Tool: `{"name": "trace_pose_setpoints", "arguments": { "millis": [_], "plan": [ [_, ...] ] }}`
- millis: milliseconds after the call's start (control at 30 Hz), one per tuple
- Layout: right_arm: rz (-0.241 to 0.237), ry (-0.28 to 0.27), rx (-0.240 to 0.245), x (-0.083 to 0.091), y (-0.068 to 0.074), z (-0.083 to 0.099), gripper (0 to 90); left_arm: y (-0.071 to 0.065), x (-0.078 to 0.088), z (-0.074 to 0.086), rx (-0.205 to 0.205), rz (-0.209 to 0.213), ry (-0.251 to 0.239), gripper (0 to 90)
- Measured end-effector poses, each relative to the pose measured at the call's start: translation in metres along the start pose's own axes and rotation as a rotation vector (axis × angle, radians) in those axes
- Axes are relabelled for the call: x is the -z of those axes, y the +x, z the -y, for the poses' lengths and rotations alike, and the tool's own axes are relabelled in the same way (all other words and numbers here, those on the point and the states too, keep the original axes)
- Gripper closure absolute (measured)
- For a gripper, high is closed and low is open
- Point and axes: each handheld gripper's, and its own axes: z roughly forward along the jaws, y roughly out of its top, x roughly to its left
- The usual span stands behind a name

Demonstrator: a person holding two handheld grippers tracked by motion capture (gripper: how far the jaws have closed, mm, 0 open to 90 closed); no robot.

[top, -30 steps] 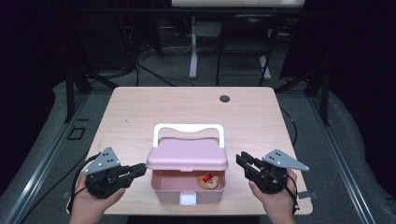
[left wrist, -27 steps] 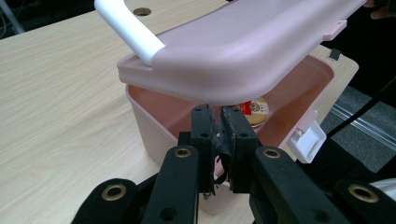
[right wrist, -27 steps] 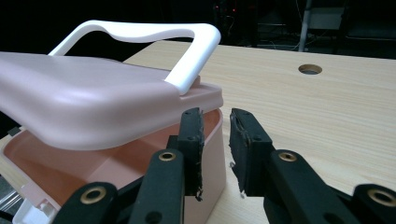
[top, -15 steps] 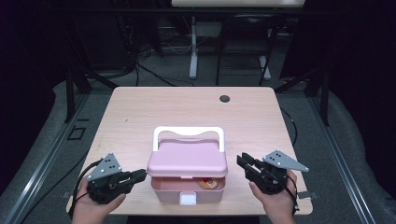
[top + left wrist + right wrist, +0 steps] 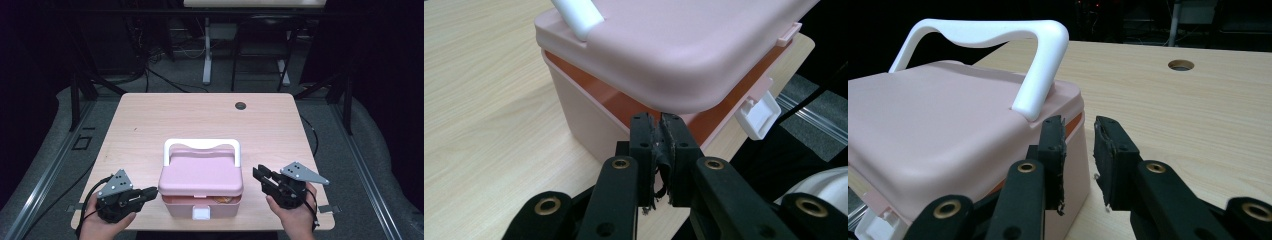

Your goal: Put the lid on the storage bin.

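The pink lunch box sits at the table's near edge between both grippers. The left gripper, jaws together, touches under its lid; the right gripper, jaws slightly apart, waits just beside it.

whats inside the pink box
The pink box has its lid raised a little. Through the gap an orange inner part shows, plus something orange at the front. The lid covers the rest.

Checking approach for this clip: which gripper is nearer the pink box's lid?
Left. The left gripper has its shut jaws right at the lid edge on the pink box. The right gripper waits beside the box, slightly open, a small gap away.
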Motion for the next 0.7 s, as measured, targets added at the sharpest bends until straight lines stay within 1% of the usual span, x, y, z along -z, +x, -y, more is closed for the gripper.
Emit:
{"name": "trace_pose_setpoints", "arguments": {
  "millis": [400,433,500,533,567,600,700],
  "plan": [
    [0.002,0.001,0.002,0.0,-0.0009,0.001,74.0,0.0004,-0.0026,0.0045,0.001,0.006,0.015,84.6],
    [0.002,0.002,0.001,-0.0001,-0.0009,0.001,74.0,0.0001,-0.0037,0.0058,0.01,0.007,0.017,84.6],
    [0.002,0.003,0.002,-0.0001,-0.0009,0.0012,74.0,0.0006,-0.0043,0.0069,0.007,0.007,0.019,84.6],
    [0.001,0.005,0.004,-0.0002,-0.0007,0.0015,74.0,0.0007,-0.005,0.0086,0.019,0.007,0.018,84.7],
    [0.001,0.005,0.004,-0.0002,-0.0007,0.0015,74.0,0.0007,-0.005,0.0086,0.019,0.007,0.018,84.9],
    [0.0,0.005,0.002,-0.0002,-0.0007,0.0014,74.0,0.0023,-0.004,0.0098,0.027,0.017,0.008,85.0],
    [0.001,0.003,0.002,0.0,-0.0009,0.0014,74.1,0.0027,-0.0028,0.0097,0.026,0.01,0.005,85.1]
  ]
}}
